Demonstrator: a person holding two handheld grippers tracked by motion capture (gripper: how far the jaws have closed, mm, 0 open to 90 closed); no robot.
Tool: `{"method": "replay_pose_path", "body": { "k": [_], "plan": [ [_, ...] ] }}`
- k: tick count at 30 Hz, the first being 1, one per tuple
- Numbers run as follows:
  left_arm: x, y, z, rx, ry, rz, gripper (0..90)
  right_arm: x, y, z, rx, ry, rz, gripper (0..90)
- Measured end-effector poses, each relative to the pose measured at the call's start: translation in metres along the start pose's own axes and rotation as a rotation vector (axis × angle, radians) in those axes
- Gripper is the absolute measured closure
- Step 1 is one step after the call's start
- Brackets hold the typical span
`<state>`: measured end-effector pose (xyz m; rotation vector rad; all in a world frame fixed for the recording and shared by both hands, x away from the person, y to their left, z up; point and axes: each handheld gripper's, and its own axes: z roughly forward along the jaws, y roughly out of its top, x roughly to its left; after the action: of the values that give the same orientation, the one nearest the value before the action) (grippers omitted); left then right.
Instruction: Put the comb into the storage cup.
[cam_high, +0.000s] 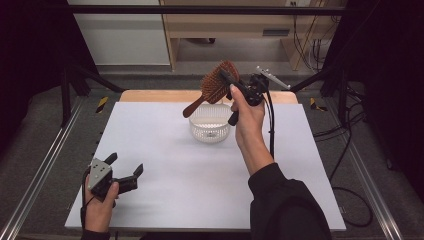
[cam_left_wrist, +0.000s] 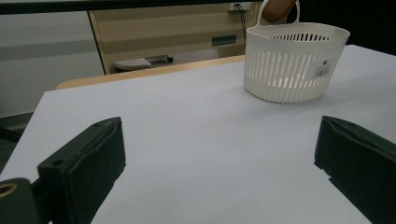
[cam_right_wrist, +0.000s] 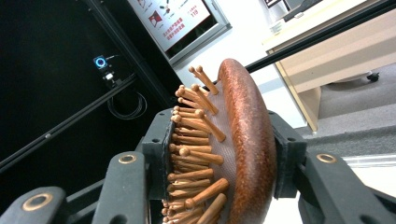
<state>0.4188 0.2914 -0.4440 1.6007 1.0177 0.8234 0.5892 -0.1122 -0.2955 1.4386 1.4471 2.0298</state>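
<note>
A wooden hairbrush (cam_high: 214, 86) is hanging in the air above the white slatted basket (cam_high: 210, 129) near the far edge of the worktop (cam_high: 165, 165), its long axis slanting, the handle pointing down toward the basket and the bristled head up and away. The right gripper (cam_high: 231, 82) is clamping the head, one jaw on the bristles and one on the smooth back, so lowering handle-first over the basket's middle before releasing looks wisest. The left gripper (cam_high: 125, 170) is resting near the worktop's near left corner, jaws spread wide around nothing.
</note>
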Motion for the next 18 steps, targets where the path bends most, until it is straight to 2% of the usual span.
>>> {"method": "replay_pose_path", "body": {
  "k": [4, 18],
  "plan": [
    [0.000, 0.000, 0.000, 0.002, 0.000, 0.002, 1.7, -0.003, 0.002, -0.002, -0.001, -0.014, -0.022, 52.0],
    [0.000, 0.000, 0.000, 0.002, -0.003, 0.002, 1.7, -0.011, 0.001, -0.003, -0.004, -0.054, -0.041, 52.0]
  ]
}}
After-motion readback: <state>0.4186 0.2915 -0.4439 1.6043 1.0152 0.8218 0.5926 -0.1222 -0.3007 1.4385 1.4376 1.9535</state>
